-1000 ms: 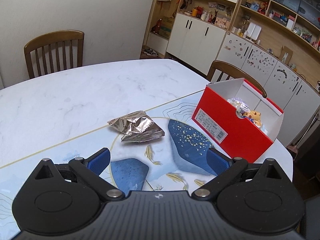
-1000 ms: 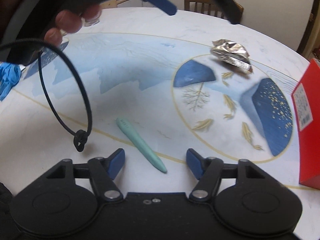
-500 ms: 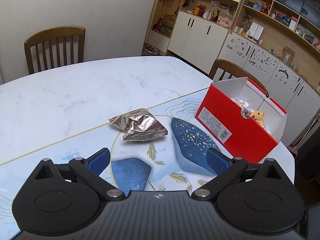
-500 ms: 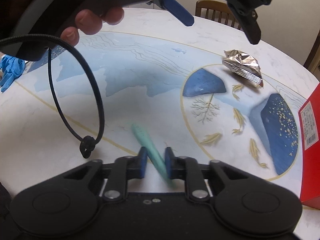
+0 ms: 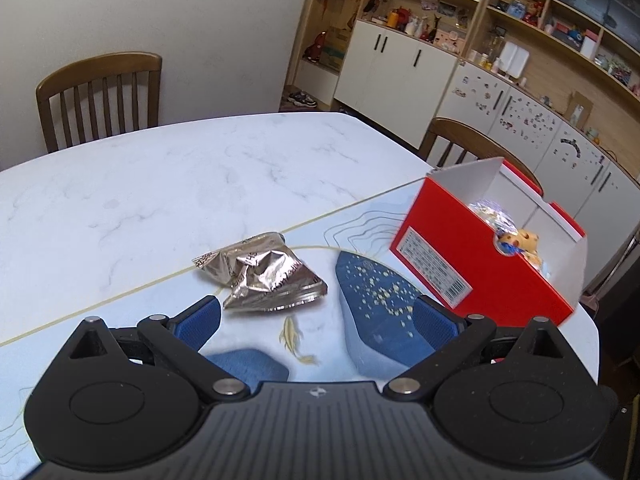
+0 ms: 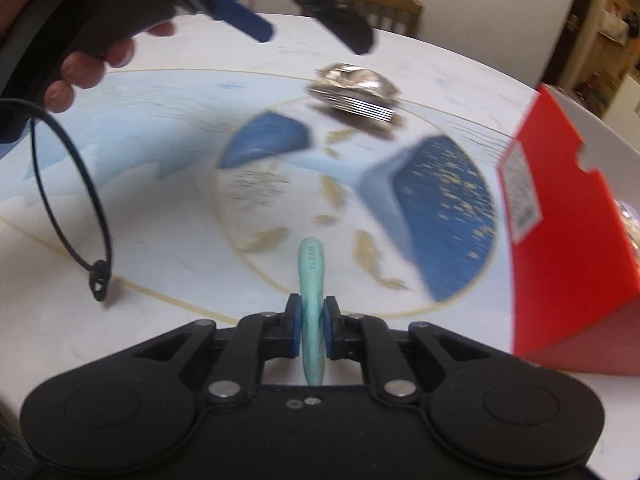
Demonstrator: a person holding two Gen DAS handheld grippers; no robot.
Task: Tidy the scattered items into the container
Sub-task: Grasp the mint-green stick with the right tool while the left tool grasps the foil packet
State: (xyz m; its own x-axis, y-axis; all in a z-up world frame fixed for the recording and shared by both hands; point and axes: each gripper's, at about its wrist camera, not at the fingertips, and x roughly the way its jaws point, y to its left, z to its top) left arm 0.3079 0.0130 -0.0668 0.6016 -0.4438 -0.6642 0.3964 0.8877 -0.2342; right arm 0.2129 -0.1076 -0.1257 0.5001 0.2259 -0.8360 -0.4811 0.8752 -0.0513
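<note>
Two pads of the right gripper (image 6: 311,330) squeeze the thin, stiff green pen (image 6: 311,280) near its middle, while the left gripper (image 5: 316,320) gapes wide over the light, crinkly foil bag (image 5: 262,276).

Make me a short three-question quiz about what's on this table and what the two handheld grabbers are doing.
1. True or false: the right gripper has its jaws shut on the teal pen.
2. What lies on the table just ahead of the left gripper?
A. crumpled foil wrapper
B. spoon
C. cup
3. What colour is the box that already holds items?

Key: 1 true; 2 A, the crumpled foil wrapper; 3 red.
</note>
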